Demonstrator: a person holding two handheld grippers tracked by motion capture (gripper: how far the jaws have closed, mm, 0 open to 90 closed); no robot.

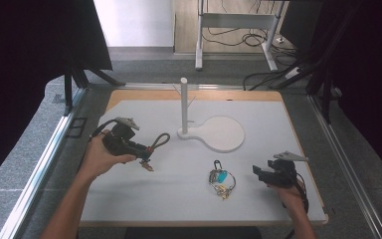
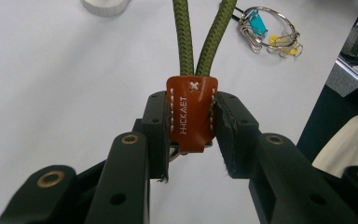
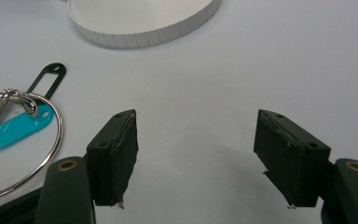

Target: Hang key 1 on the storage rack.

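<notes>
I have the left gripper (image 2: pixel 191 140) clamped on the keychain's (image 1: pixel 151 149) leather tab (image 2: pixel 192 114), lifted just off the tabletop (image 1: pixel 258 199), cord loop (image 1: pixel 161 140) pointing toward the peg stand (image 1: pixel 184 107). Likely next: raise it and drop the loop over the peg. Right gripper (image 3: pixel 198 158) idles wide open beside the key ring (image 1: pixel 221 179). Loop top is cut off in the left gripper view; tab's underside hardware is hidden.

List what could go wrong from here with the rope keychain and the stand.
1. The left gripper pinches only the brown leather tab; the green rope loop could twist or slip out.
2. The stand is a thin post; a sideways bump might tip it.
3. The key ring lies close to the open right gripper.
</notes>
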